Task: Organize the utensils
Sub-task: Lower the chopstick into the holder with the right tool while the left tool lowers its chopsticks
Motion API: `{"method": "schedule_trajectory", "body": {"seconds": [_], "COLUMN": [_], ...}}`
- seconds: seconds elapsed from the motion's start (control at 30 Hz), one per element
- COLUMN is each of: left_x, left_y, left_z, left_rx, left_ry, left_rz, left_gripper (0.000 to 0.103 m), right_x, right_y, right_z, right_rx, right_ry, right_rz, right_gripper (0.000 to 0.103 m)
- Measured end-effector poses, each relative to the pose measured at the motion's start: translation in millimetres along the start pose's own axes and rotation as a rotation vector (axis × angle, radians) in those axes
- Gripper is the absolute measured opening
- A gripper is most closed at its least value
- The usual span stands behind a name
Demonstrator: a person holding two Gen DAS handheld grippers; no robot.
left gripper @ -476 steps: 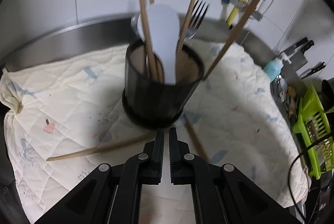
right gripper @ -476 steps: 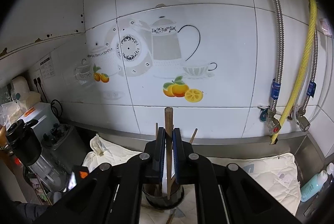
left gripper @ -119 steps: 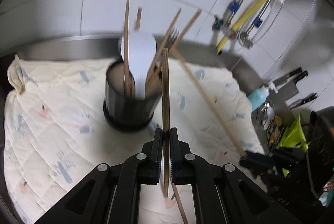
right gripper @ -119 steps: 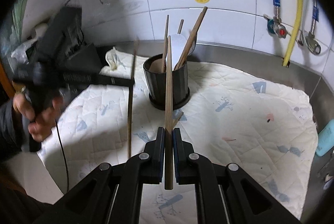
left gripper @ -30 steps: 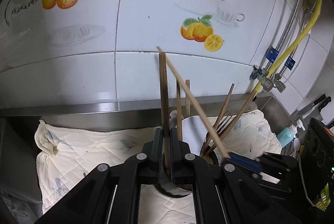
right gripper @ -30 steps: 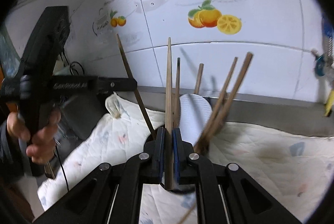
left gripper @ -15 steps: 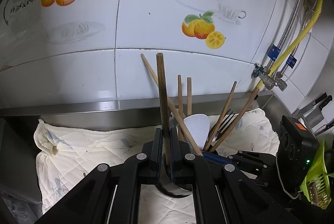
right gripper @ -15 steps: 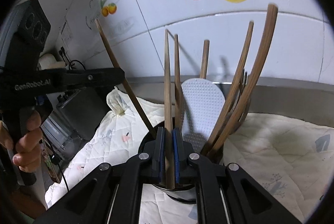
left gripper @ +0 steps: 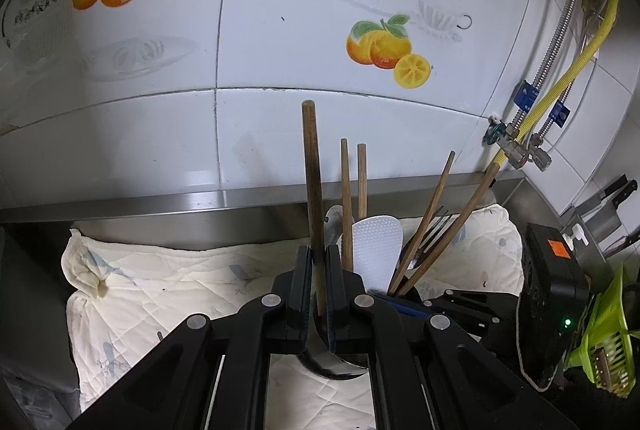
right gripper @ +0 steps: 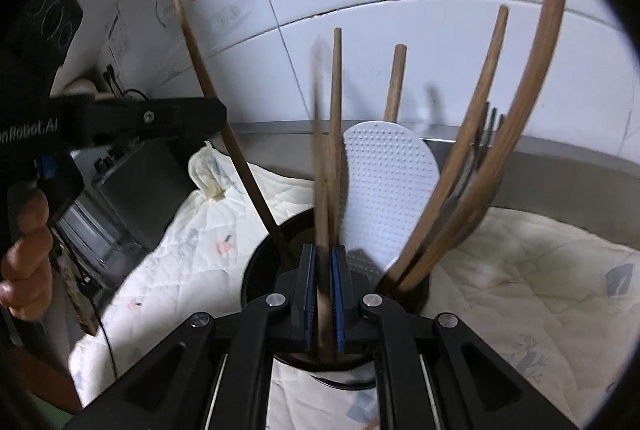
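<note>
While each gripper pinches one upright chopstick, the right gripper (right gripper: pixel 323 290) stands nearer, directly above the black holder (right gripper: pixel 256 270), left gripper (left gripper: pixel 316 286) beside.

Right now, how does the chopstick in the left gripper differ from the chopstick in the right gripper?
1. In the right wrist view, the left gripper's chopstick leans steeply to the left, while the right gripper's chopstick stands nearly upright.
2. The left gripper holds its chopstick sharp in the picture; the right gripper holds one that is blurred.

Both are brown wooden sticks, clamped between shut jaws, with lower ends pointing into the black holder.
</note>
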State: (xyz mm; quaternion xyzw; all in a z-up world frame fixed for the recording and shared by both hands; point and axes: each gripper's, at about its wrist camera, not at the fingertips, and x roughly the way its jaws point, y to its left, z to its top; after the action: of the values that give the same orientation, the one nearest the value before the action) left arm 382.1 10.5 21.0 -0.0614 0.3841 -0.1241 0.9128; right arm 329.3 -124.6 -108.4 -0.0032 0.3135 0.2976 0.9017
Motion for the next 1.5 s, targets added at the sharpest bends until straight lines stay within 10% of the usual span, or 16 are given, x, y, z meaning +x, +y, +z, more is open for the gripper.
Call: {"method": "schedule_trajectory", "body": {"seconds": [0.77, 1.5], "left_x": [20.3, 16.5], "left_y": [8.1, 21.4], "left_z": [-8.1, -3.5], "left_rx": [-0.045, -0.094], "left_ry": [0.051, 0.069], "left_rz": [-0.004, -0.047], "left_gripper": [0.006, 0.008], "right_x": [-2.0, 20.7], "right_y": [-4.4, 13.8], "right_z": [-5.8, 6.7], "right_rx": [0.044, -0.084], "right_ry": [0.058, 0.307], "right_rz": [-0.012, -0.087], "right_gripper": [0.01, 0.01]}}
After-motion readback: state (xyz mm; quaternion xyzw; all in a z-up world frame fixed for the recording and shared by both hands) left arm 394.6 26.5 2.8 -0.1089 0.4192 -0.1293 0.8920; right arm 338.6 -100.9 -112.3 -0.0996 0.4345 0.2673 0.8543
